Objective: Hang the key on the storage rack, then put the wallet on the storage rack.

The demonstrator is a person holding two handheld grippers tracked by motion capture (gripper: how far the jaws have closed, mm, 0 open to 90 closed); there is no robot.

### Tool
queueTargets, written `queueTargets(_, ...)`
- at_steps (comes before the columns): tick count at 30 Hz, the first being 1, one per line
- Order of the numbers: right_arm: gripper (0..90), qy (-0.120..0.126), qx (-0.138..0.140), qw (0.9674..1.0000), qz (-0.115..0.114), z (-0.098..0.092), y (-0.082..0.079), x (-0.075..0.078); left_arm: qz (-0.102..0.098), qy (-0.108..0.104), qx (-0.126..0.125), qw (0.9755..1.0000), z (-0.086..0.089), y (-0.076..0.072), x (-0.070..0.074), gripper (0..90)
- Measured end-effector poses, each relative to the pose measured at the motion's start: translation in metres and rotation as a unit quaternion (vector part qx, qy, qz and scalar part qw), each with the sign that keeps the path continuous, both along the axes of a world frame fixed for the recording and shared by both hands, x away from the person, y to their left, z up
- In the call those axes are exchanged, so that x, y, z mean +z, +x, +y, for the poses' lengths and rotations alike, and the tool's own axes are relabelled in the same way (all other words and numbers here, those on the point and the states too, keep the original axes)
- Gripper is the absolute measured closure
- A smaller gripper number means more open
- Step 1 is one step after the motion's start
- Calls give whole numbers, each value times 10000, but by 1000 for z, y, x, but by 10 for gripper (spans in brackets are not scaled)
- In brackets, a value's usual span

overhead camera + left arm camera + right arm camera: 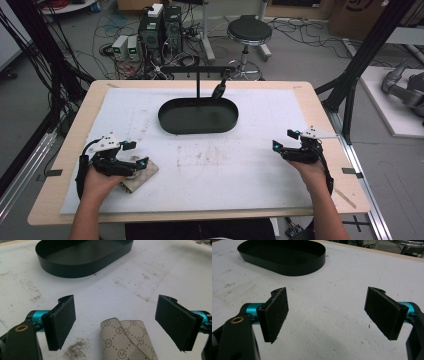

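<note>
Left gripper (134, 154) sits low at the near left of the white mat (250, 170), jaws spread wide, hovering right over a folded beige cloth (140, 176) with a printed diamond-and-logo pattern. From the left gripper view the cloth (127, 341) lies between the two black pads, nearer the bottom edge, and neither pad touches it; there is bare mat on both sides of it. Over on the near right, the right gripper (284, 141) rests near the mat's edge, held by the person's right hand (312, 170), and its jaws are wide apart too, with nothing but white mat between them in the right gripper view. Well beyond both, toward the far middle of the table, stands the black oval tray (172, 125), shallow-walled and dark inside; it shows at the top of the left gripper view (82, 267) and of the right gripper view (287, 267), well apart from the cloth. A black stand (198, 82) rises just behind the tray.
</note>
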State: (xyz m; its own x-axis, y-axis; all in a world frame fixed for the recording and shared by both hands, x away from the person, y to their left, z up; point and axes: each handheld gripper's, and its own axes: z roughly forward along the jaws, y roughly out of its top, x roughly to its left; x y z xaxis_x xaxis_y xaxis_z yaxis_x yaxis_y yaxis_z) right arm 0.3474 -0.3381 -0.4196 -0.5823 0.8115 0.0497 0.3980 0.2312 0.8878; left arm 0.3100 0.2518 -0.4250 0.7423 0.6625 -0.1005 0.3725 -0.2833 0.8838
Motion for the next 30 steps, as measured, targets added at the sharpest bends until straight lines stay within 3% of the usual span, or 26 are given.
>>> queueTargets(14,198,-109,9,9999,100,2,3,-2,-14,43,14,10000,0,-2,3,167)
queueTargets(25,198,-133,56,9999,61,7,5,-3,63,184,166,9997,5,-16,0,167)
queueTargets(30,198,-114,27,9999,58,6,7,-3,221,329,161,9991,5,-21,-4,167)
